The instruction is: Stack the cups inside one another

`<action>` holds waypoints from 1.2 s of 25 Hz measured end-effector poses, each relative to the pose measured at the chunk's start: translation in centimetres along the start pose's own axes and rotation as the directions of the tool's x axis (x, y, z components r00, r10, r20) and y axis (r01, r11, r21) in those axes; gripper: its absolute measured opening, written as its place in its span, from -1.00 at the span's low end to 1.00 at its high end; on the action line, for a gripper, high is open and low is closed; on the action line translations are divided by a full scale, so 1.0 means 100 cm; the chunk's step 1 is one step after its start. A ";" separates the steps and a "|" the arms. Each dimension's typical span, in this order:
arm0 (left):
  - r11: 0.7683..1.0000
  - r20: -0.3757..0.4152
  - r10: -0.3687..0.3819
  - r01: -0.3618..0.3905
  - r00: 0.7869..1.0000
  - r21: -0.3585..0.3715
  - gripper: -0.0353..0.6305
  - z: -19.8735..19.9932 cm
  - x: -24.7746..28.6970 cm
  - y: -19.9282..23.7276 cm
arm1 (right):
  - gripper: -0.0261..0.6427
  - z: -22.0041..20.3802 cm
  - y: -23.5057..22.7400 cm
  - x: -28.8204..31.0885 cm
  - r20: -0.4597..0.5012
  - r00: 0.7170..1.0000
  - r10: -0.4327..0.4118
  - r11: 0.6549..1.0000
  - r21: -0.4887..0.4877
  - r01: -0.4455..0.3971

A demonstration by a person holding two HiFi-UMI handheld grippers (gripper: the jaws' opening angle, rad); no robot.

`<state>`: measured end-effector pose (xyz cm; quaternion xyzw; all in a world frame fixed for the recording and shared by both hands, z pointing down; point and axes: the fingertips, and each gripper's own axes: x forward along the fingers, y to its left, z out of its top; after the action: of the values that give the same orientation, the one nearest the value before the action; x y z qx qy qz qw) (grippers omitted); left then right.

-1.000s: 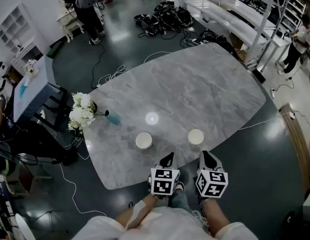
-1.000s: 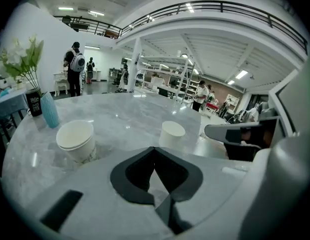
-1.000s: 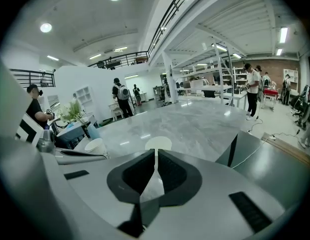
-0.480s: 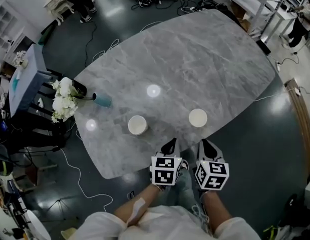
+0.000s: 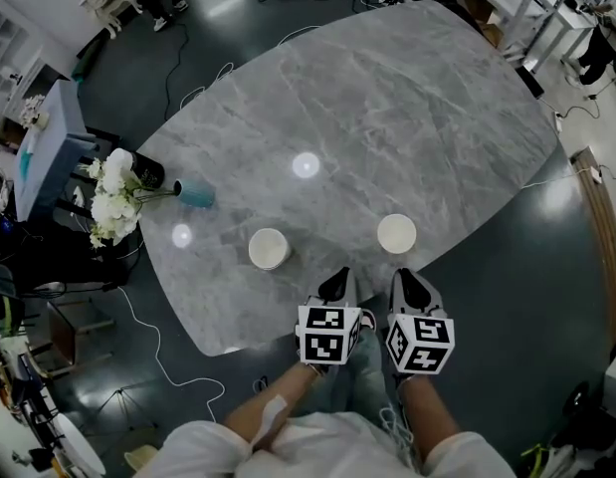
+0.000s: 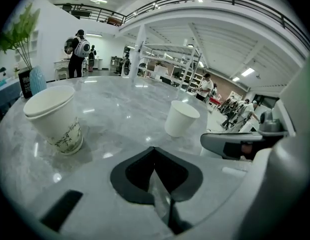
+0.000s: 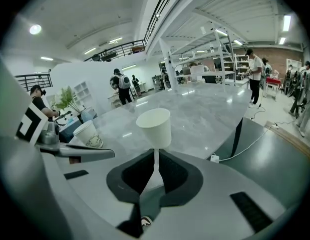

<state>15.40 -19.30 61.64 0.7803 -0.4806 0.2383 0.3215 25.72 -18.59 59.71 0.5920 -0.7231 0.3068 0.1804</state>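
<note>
At the table's [image 5: 417, 118] left edge stands a vase of white flowers [image 5: 113, 195], well clear of the work, so nothing crowds the cups. The printed cup [image 5: 269, 248] sits upright, mouth up, near the table's near edge. The left gripper [image 5: 334, 285] hangs just off that edge and a little to the cup's right. Its fingers are pressed together with nothing between them, so they would have to part before any grasp. The plain cup [image 5: 396, 233] stands upright too, well apart from the printed one and close to the near edge. The right gripper [image 5: 407, 287] points straight at it, fingers closed to a thin slit and empty. Each gripper seems lined up on its own cup, and stacking looks not yet begun. Both cups are white, tapered paper with rolled rims. One carries a dark bamboo sprig low on its wall and the other is unmarked, and they look alike enough in shape to nest.
</note>
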 end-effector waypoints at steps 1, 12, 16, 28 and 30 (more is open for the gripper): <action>1.000 -0.001 0.000 0.000 1.000 -0.001 -0.91 0.001 0.001 0.001 | -0.85 0.001 0.001 0.002 -0.003 1.000 0.003 1.000 -0.004 -0.003; 1.000 -0.004 0.001 -0.001 1.000 -0.017 -0.91 0.007 0.011 0.008 | -0.75 0.006 0.001 0.022 -0.020 1.000 0.009 1.000 -0.027 -0.010; 1.000 -0.008 -0.006 0.006 1.000 -0.020 -0.91 0.008 0.013 0.008 | -0.63 0.008 0.000 0.029 -0.031 1.000 0.004 0.999 -0.036 -0.005; 0.999 -0.018 0.005 -0.006 1.000 -0.049 -0.91 0.010 0.017 0.017 | -0.33 0.011 -0.004 0.047 -0.077 0.997 -0.011 0.997 -0.081 0.005; 0.999 -0.019 0.006 -0.007 1.000 -0.052 -0.91 0.010 0.018 0.020 | -0.31 0.012 -0.002 0.050 -0.081 0.997 -0.011 0.996 -0.092 0.003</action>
<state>14.46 -21.74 62.71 0.7678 -0.4860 0.2341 0.3456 24.83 -23.11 61.98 0.5725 -0.7265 0.2964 0.2378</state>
